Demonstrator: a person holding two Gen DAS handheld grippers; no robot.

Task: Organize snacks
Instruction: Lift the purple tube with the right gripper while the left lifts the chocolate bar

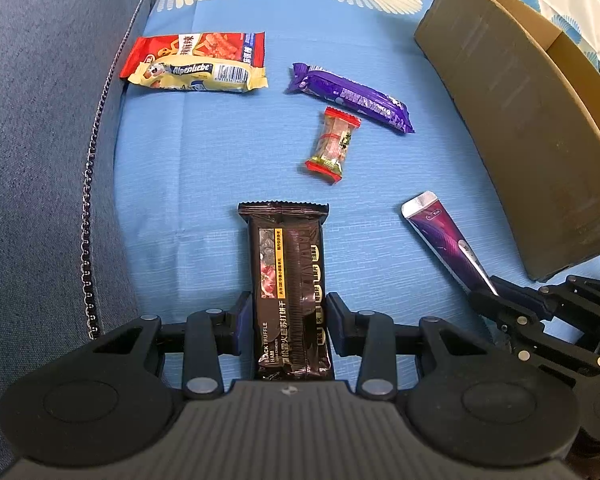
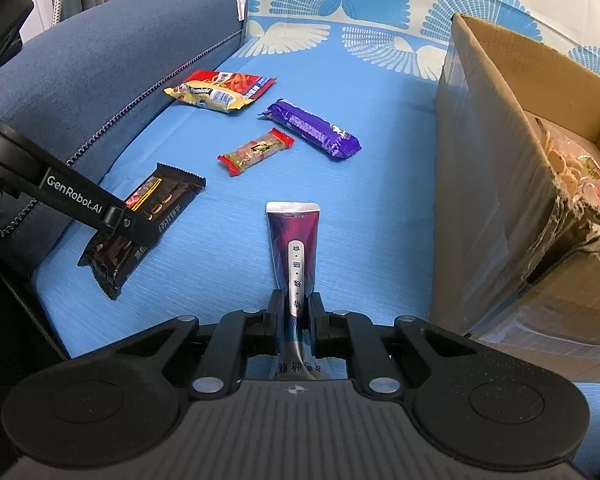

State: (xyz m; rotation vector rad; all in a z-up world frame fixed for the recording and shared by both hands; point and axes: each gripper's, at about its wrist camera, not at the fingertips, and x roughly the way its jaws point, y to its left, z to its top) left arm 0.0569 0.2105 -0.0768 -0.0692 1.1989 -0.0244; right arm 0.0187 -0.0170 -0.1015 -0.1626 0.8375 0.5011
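The left gripper (image 1: 287,312) has its two fingers pressed on the sides of a black snack pack (image 1: 287,280), so it is holding it. The pack lies long-ways on the blue sheet (image 1: 203,168) and points away from the camera.

The right gripper (image 2: 295,312) is squeezed tight on a thin purple stick pack (image 2: 293,240). This pack also lies flat on the sheet, with its silver end far from the fingers. In the left view the right gripper (image 1: 488,292) shows at the lower right, just beside the big box.

Past the two held packs there are more snacks on the sheet. A small candy with red ends (image 1: 332,144) lies in the middle. A purple bar (image 1: 352,98) lies just behind it, close to it. Farther to the left, a yellow candy bag (image 1: 197,76) rests on top of a red snack bag (image 1: 203,48), near the dark blue sofa arm (image 1: 39,160).

On the right stands a brown cardboard box (image 2: 488,168). It is open on top. Inside it there is a bag of small round snacks (image 2: 568,164).
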